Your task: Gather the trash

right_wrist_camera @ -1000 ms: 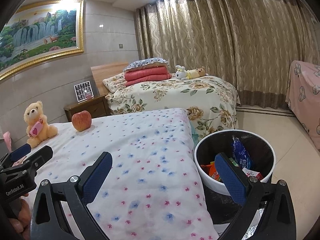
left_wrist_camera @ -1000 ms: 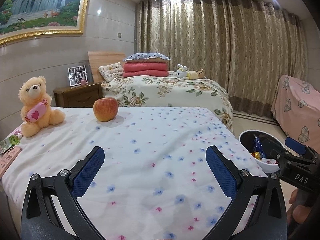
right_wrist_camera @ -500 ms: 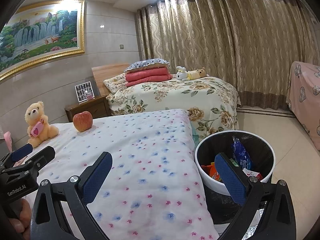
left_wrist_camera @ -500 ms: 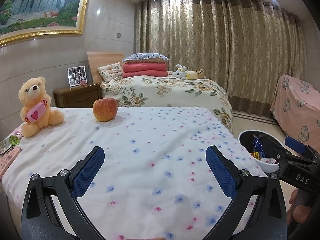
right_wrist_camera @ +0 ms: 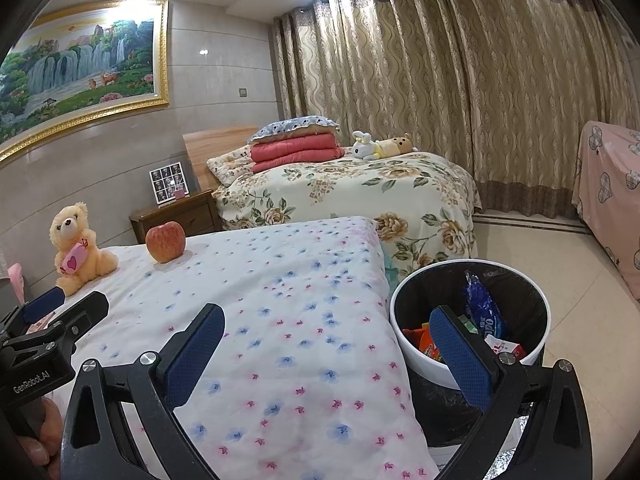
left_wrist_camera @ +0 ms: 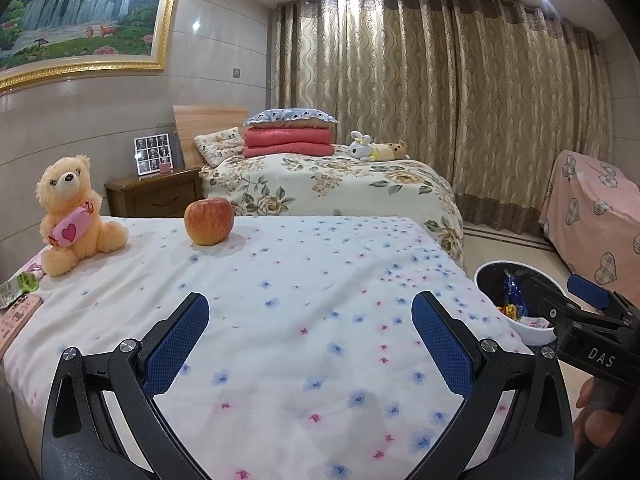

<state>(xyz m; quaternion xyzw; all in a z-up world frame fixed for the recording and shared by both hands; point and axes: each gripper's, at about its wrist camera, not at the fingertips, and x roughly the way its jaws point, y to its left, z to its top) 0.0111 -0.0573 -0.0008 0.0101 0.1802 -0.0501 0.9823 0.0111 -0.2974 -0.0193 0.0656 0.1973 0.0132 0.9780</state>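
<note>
A white bin (right_wrist_camera: pixel 416 360) with a black liner stands on the floor at the bed's right corner. It holds a blue wrapper (right_wrist_camera: pixel 482 312) and other bright packets. My right gripper (right_wrist_camera: pixel 326 316) is open and empty, straddling the bed's edge and the bin's near rim. My left gripper (left_wrist_camera: pixel 310 308) is open and empty above the white flowered sheet (left_wrist_camera: pixel 320 280). A green wrapper (left_wrist_camera: pixel 20 284) and a pink packet (left_wrist_camera: pixel 16 320) lie at the bed's far left edge, well left of its left finger. The bin (left_wrist_camera: pixel 532 334) shows at the right there.
A red apple (left_wrist_camera: pixel 209 221) and a teddy bear (left_wrist_camera: pixel 72 216) sit at the far end of the bed. Behind are a wooden nightstand (left_wrist_camera: pixel 160 196), a second bed (left_wrist_camera: pixel 340 188) with folded blankets, curtains, and a pink-covered piece of furniture (left_wrist_camera: pixel 592 216) at right.
Both views have drifted only slightly. Both grippers stay open and empty, and nothing on the bed or in the bin has moved.
</note>
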